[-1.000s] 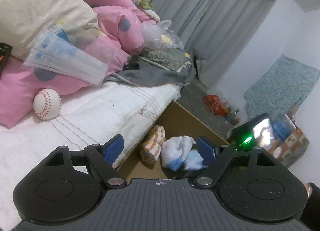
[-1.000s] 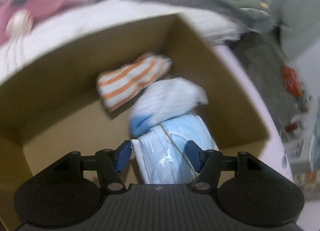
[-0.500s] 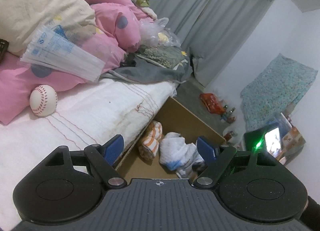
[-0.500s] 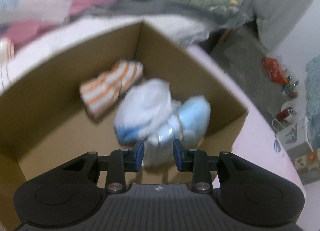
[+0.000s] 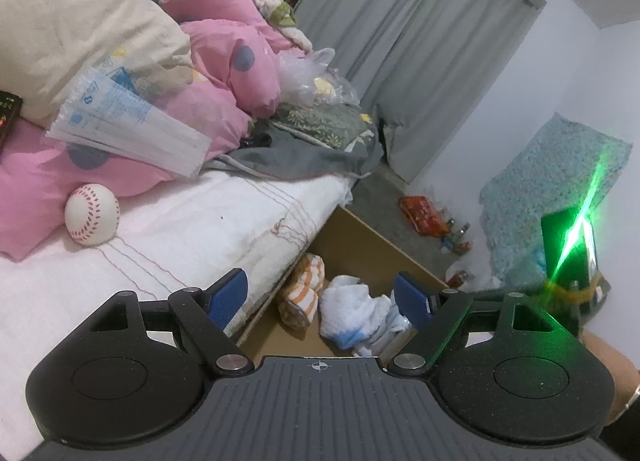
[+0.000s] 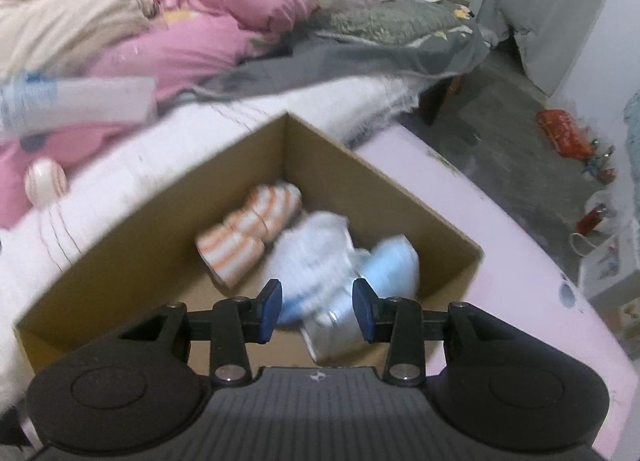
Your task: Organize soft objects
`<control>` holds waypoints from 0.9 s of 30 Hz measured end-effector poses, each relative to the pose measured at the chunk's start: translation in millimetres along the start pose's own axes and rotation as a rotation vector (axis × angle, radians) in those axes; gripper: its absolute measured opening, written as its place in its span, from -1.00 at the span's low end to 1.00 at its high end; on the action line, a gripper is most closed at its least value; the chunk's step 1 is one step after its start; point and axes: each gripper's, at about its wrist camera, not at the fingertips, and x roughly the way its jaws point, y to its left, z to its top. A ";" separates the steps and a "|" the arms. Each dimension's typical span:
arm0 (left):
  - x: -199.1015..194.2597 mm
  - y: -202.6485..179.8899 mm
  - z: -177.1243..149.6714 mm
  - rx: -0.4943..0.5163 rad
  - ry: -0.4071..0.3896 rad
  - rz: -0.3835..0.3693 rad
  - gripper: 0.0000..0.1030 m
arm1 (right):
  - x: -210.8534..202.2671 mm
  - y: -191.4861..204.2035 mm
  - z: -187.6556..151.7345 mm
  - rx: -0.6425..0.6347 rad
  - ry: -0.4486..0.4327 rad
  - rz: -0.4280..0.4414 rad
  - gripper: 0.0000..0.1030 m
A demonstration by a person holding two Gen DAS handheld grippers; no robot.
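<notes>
A cardboard box [image 6: 360, 181] stands against the bed's side. In it lie an orange-striped cloth [image 6: 248, 233], a white and blue cloth [image 6: 316, 253] and a pale blue mask pack [image 6: 384, 273]. My right gripper [image 6: 316, 301] hovers above the box with its jaws opening and nothing between them. My left gripper [image 5: 320, 293] is open and empty over the bed's edge, facing the same box [image 5: 360, 237] and the striped cloth [image 5: 304, 293]. On the bed rest a baseball [image 5: 93, 220] and a clear pack of masks [image 5: 128, 129].
Pink bedding [image 5: 224, 73], a cream pillow [image 5: 72, 21] and grey clothes [image 5: 304, 161] pile up along the bed. Past the box is grey floor with a red packet [image 5: 422, 215] and small bottles. Grey curtains [image 5: 420, 41] hang behind. A green light glares at the right edge.
The right gripper let go of the blue mask pack, which now lies in the box, and it rose above the box. The left view is almost the same.
</notes>
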 end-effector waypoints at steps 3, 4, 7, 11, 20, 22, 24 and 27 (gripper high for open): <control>1.1 1.1 0.7 -0.003 0.003 0.002 0.57 | 10.9 5.1 9.5 0.007 0.012 0.039 -0.26; 1.5 1.7 1.0 -0.004 0.004 0.001 0.57 | 17.0 7.4 12.9 0.015 0.027 0.061 -0.26; 2.4 2.7 1.5 -0.003 0.003 0.003 0.57 | 37.7 11.4 19.3 0.032 0.077 0.107 -0.26; 5.0 3.9 1.9 -0.002 0.010 0.003 0.57 | 67.6 7.8 17.8 0.057 0.177 0.081 -0.26; 4.8 9.4 4.5 -0.011 0.002 0.004 0.57 | 74.4 -25.1 10.5 0.208 0.247 0.107 -0.25; 5.1 10.6 5.6 -0.018 0.002 0.007 0.57 | 65.1 -18.3 20.6 0.204 0.197 0.161 -0.25; 4.7 11.1 6.1 -0.019 -0.001 0.011 0.57 | 63.9 -9.8 30.7 0.198 0.165 0.205 -0.25; 4.4 12.2 6.8 -0.016 -0.003 0.014 0.57 | 79.7 1.4 43.1 0.184 0.171 0.223 -0.29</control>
